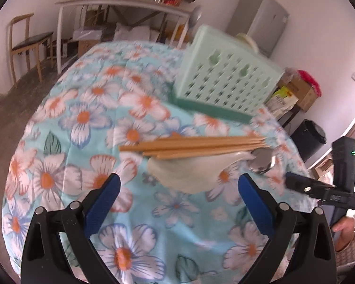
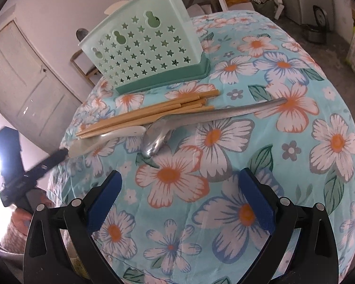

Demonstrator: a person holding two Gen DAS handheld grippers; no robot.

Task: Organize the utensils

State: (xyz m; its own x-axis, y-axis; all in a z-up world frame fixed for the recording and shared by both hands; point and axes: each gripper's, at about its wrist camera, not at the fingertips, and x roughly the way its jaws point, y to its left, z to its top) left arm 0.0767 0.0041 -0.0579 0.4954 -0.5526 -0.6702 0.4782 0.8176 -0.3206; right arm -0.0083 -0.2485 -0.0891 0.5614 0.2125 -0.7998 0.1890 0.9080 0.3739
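A mint-green utensil holder (image 1: 227,80) with star holes stands at the far side of the floral table; it also shows in the right wrist view (image 2: 146,45). Several wooden chopsticks (image 1: 196,145) (image 2: 151,116) lie in a bundle in front of it. A white ceramic spoon (image 1: 189,170) (image 2: 106,139) lies partly under the chopsticks. A metal spoon (image 2: 208,118) (image 1: 264,162) lies beside them. My left gripper (image 1: 177,201) is open just short of the white spoon; its fingers (image 2: 56,157) reach the spoon's bowl. My right gripper (image 2: 178,201) is open and empty, short of the metal spoon.
The table has a blue floral cloth (image 2: 284,142). A wooden chair (image 1: 26,45), a white side table (image 1: 120,4) with clutter, boxes (image 1: 295,92) and a black bin (image 1: 308,137) stand around the room. A door (image 2: 28,78) is behind the table.
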